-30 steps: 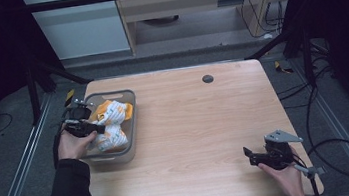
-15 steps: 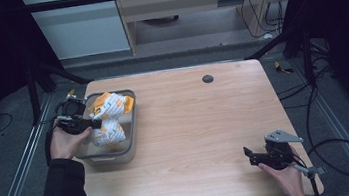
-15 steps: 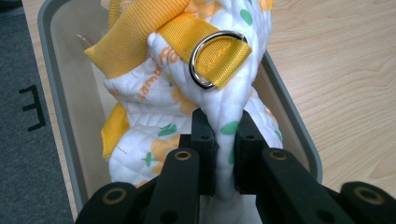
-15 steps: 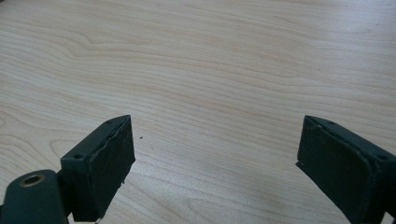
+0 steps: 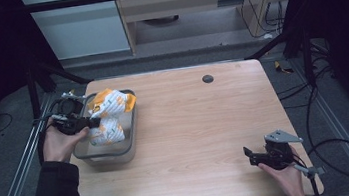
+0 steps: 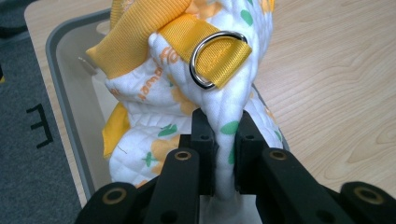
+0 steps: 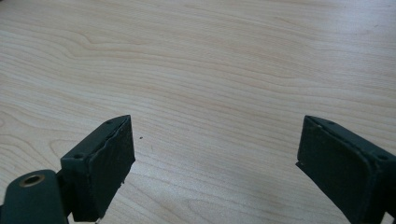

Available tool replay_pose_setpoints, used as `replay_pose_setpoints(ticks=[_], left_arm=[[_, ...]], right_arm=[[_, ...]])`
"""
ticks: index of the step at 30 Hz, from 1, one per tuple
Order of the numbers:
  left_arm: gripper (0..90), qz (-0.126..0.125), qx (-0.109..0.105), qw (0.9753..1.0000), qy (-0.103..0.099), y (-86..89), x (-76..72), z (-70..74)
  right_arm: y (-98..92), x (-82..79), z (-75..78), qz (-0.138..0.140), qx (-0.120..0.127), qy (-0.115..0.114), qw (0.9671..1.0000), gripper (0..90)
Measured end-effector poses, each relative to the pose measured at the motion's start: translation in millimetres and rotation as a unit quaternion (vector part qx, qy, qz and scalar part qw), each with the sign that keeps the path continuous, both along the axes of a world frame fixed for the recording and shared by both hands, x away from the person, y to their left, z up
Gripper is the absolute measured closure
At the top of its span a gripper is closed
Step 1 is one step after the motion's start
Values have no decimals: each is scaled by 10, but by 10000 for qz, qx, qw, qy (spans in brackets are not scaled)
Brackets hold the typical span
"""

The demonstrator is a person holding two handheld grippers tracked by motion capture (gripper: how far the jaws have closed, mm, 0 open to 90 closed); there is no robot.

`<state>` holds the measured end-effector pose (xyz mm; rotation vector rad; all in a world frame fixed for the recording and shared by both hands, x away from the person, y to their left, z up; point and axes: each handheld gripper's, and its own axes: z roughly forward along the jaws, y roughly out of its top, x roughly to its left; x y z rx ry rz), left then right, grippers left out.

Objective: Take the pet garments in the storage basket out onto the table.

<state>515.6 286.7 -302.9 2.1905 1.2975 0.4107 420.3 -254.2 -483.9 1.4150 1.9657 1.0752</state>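
A white quilted cloth bag (image 5: 108, 117) with orange flowers, green leaves and yellow straps sits bunched in a grey tray (image 5: 111, 158) at the table's left edge. My left gripper (image 5: 91, 123) is shut on a fold of the bag (image 6: 219, 100), just below a yellow strap with a metal D-ring (image 6: 215, 58). My right gripper (image 5: 249, 157) rests low at the table's front right, open, with bare wood between its jaws (image 7: 215, 140).
The tray (image 6: 65, 93) lies along the wooden table's (image 5: 206, 124) left edge, with dark floor beyond it. A small black disc (image 5: 207, 79) lies near the far edge. Cables trail on the floor at the right.
My left gripper has moved left and back toward the tray's outer edge, pulling the bag's fold with it. The right gripper has stayed put.
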Motion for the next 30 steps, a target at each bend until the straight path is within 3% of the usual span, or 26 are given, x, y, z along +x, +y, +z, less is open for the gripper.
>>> replay_pose_setpoints(ticks=[13, 30], left_arm=[[816, -332, 50, 9991, -245, -158, -171, 235], [816, -924, 64, 9950, -383, -432, -352, 433]], right_arm=[[-3, -4, 6, 0, 11, -9, 10000, 110], [-10, -8, 12, -21, 13, -10, 10000, 109]])
